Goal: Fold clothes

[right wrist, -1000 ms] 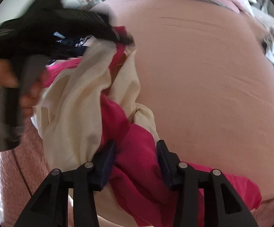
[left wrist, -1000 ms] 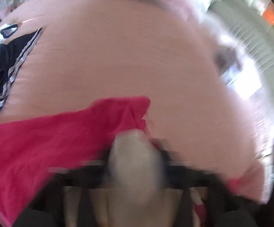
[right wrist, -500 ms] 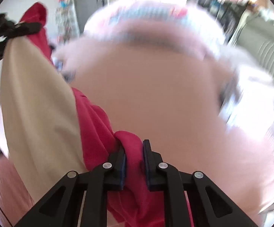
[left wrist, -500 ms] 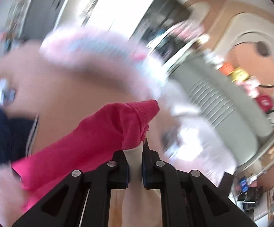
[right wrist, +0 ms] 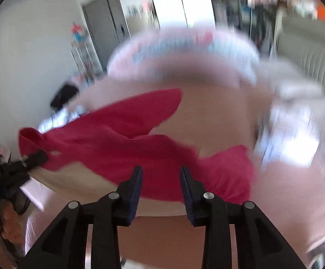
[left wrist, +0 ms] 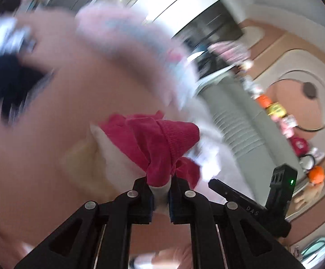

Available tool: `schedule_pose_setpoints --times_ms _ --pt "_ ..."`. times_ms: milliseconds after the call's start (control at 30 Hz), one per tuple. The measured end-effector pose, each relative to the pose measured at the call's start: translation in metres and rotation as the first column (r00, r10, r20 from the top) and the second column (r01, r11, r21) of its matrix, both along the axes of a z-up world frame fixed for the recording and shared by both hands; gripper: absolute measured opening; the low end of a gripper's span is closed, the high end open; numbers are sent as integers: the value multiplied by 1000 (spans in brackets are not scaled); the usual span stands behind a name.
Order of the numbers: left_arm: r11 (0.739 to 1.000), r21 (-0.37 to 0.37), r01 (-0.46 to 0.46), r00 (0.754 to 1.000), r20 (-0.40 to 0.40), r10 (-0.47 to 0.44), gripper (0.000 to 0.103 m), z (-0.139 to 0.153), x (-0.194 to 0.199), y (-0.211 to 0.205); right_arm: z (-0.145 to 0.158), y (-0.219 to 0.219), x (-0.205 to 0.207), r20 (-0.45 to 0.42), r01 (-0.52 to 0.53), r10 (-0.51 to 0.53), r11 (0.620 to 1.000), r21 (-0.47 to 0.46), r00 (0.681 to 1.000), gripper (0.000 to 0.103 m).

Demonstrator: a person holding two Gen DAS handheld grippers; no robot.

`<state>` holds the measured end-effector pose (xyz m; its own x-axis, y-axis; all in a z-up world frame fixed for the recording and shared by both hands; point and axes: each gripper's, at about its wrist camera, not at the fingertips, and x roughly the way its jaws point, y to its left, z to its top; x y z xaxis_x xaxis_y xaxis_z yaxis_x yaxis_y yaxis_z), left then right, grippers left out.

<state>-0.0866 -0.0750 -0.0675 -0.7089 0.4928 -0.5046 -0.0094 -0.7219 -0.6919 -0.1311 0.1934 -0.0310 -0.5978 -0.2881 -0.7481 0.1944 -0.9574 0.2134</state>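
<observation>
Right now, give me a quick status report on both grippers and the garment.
Left gripper shut on pink garment. Right gripper opening, garment in the gap, pads not pressing. Garment hangs over pink bed. Nothing in the way.

The left gripper (left wrist: pixel 160 187) was clamped tight on a bunched corner of the red-and-cream garment (left wrist: pixel 158 141), a bare hand (right wrist: pixel 7 222) gripping its handle, while the right gripper (right wrist: pixel 161 180) hung tilted downward, its jaws spreading apart and pressing on nothing.
</observation>
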Motion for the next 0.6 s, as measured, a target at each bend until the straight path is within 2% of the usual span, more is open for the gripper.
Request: schedule_pose_setpoints --times_ms 67,100,167,200,267,333,367,500,600 --pt "1000 9 24 995 92 -24 8 -32 9 7 -51 -9 2 136 12 -14 1000 16 991 33" --pt "999 14 35 990 138 -37 8 -47 14 10 -67 -9 1 171 13 -18 999 31 985 33" --pt "999 -3 51 982 181 -49 8 -61 19 16 -86 -14 10 202 6 -15 999 43 979 33" --pt "999 -12 51 983 175 -48 8 -59 21 17 -92 -17 15 210 1 -10 999 45 978 33" --pt "998 -34 55 985 168 -48 10 -55 25 16 -84 -24 23 169 -29 24 999 22 985 35" --pt "996 -54 65 985 166 -55 10 -50 28 13 -76 -31 30 128 -61 61 998 1 990 56" --pt "996 -57 72 985 163 -62 10 -51 32 10 -72 -39 29 108 -89 89 996 -10 990 60" --pt "993 -77 90 982 173 -76 10 -57 47 2 -81 -74 9 97 -201 201 980 -10 975 62" --pt "994 -79 79 978 199 -62 10 -65 55 1 -103 -109 -12 173 -290 271 952 98 947 62"
